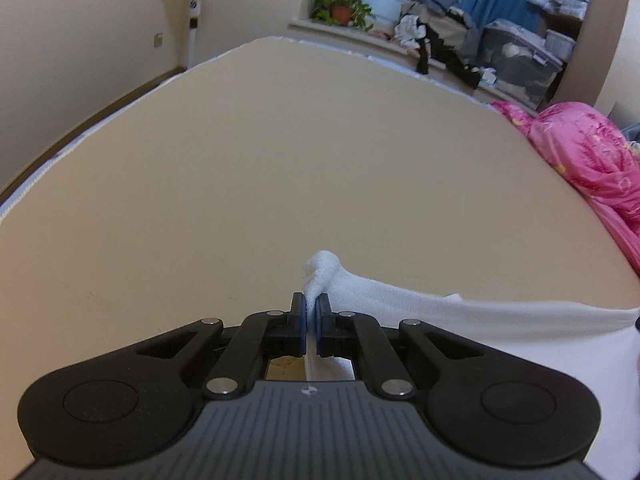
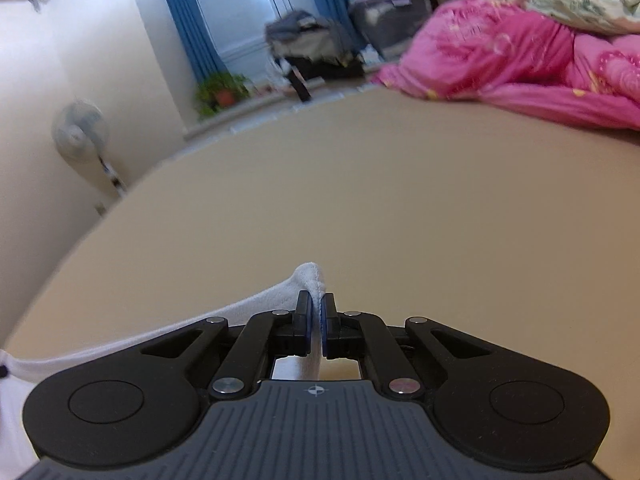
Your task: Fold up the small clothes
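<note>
The left gripper (image 1: 311,308) has its black fingers with blue pads (image 1: 303,320) pressed together on a bunched corner of a white, soft terry-like garment (image 1: 400,304), a small tuft of cloth poking up past the tips. From that pinch the cloth runs off to the right and down out of the left wrist view — towards the other hand. The right gripper (image 2: 318,308) mirrors it: its jaws are clenched on a second bunched corner of the same white garment (image 2: 256,312), and here the cloth trails away to the left.

So the relation the next move seems to turn on is this: the garment's held edge spans side to side between the two grippers, its long axis across the person's front, sagging a little in the middle, with the rest hanging below both tools and mostly hidden. Neither hand is nearer; each owns one end. Ahead of both lies the flat beige mattress surface (image 1: 280,160), apparently the place to lay the piece down for folding.

Count: two grippers, one white garment, two corners pinched. Further out, one crumpled pink patterned quilt (image 2: 520,68) lies at the right of the bed, one standing fan (image 1: 194,8) by the wall, one potted green plant (image 1: 340,8) on the window sill, one heap of dark and grey clothes (image 1: 440,28) beside it
</note>
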Demonstrator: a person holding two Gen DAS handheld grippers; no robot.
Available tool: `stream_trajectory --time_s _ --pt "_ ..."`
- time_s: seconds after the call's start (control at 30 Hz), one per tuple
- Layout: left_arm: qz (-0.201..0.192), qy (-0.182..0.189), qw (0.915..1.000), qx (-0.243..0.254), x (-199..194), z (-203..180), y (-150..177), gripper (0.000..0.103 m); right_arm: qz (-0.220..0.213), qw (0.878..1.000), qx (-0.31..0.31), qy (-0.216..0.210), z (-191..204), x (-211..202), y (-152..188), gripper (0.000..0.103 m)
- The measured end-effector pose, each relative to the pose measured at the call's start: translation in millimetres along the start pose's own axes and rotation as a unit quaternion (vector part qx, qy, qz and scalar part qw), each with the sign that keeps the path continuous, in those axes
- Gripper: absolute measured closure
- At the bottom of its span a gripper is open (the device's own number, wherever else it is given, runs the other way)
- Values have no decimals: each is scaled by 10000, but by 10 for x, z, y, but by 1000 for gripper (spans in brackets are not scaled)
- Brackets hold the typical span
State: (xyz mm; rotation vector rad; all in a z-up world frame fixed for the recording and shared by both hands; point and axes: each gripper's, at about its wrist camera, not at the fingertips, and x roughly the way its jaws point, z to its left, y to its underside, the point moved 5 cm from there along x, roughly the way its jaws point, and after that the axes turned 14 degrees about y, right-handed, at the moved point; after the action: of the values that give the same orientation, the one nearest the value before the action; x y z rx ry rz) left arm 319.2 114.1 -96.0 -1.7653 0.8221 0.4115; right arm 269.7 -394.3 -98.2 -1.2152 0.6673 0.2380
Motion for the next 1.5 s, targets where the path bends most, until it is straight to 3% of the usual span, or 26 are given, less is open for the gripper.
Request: stream_trajectory --time_s 0.1,0.2,0.27,0.33,0.37,0.43,0.5,0.6,0.67,0.7,0.77,0.87,1.0,1.03,1.07,1.1,1.3,1.5 --pt "172 -41 9998 -32 164 16 15 97 338 9986 -229 335 68 265 140 99" --pt "397 -95 9991 -101 240 87 35 89 705 9944 -492 612 112 418 271 95" --pt "283 -34 9992 -295 109 141 5 86 653 9941 -403 767 73 330 245 90" --pt "243 190 9976 -613 -96 172 4 86 547 9962 -85 676 1 76 149 90" --pt "412 256 9967 -658 -212 160 22 86 552 9969 97 551 -59 -56 79 89" --pt "749 135 9958 -502 -418 100 62 86 686 9967 260 345 -124 -328 -5 88" --pt "846 124 9958 -326 -693 38 182 86 789 9965 279 75 -155 -608 -19 86" --pt "1001 406 9930 -475 -1012 13 542 82 1054 9943 -93 -138 -179 -933 172 68" --pt "1191 384 9905 -575 -1040 67 843 81 1232 9917 -307 -205 -213 -1030 422 66" --pt "1529 304 9843 -827 -1000 118 951 80 1398 9893 -387 -182 -235 -1027 561 66" --pt "1482 593 9832 -884 -1013 112 1001 78 2023 9773 -613 130 -285 -971 793 66" --pt "1756 566 9808 -628 -957 86 1089 78 1908 9799 -583 84 -302 -1019 803 66" --pt "2055 447 9773 -239 -901 9 1173 80 2323 9697 -749 106 -384 -982 1010 68" --pt "2069 368 9776 -147 -892 2 1189 88 2311 9692 -840 126 -384 -987 1031 71" --pt "2109 298 9770 -86 -873 3 1201 98 2263 9696 -926 128 -387 -1000 1033 83" --pt "2142 268 9764 -52 -875 -11 1220 98 2235 9699 -954 119 -395 -1003 1022 96" --pt "1929 227 9809 69 -965 -62 1218 99 1828 9825 -302 -203 -584 -1200 874 98" --pt "2061 128 9784 117 -873 -97 1228 98 2192 9708 -969 88 -477 -1090 1073 95"
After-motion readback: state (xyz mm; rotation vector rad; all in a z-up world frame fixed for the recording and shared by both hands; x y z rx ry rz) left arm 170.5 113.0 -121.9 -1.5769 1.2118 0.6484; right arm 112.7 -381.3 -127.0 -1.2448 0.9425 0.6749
